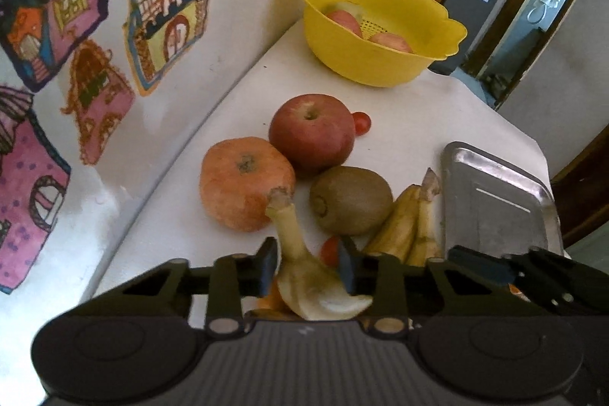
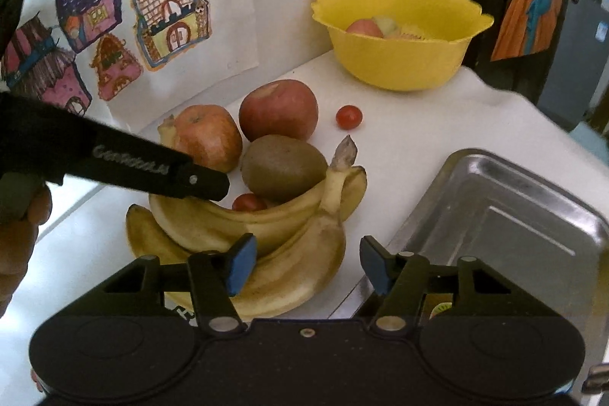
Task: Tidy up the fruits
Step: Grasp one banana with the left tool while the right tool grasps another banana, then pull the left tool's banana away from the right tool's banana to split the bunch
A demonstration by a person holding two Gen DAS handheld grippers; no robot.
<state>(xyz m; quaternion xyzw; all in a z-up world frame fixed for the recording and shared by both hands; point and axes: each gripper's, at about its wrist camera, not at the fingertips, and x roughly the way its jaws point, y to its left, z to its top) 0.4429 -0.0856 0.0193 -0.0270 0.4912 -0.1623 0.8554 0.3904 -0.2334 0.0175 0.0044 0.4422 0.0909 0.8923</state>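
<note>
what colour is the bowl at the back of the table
Yellow, with a scalloped rim; the bowl shows best in the right wrist view.

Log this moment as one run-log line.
left gripper: shut on banana | right gripper: open around banana bunch | metal tray: empty | yellow bowl: holds fruit

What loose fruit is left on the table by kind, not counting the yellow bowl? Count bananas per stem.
Apple-like round fruits: 2
Kiwi: 1
Cherry tomatoes: 2
Banana clusters: 2, the held banana in the left tongs and the loose bunch
Total: 7
</note>
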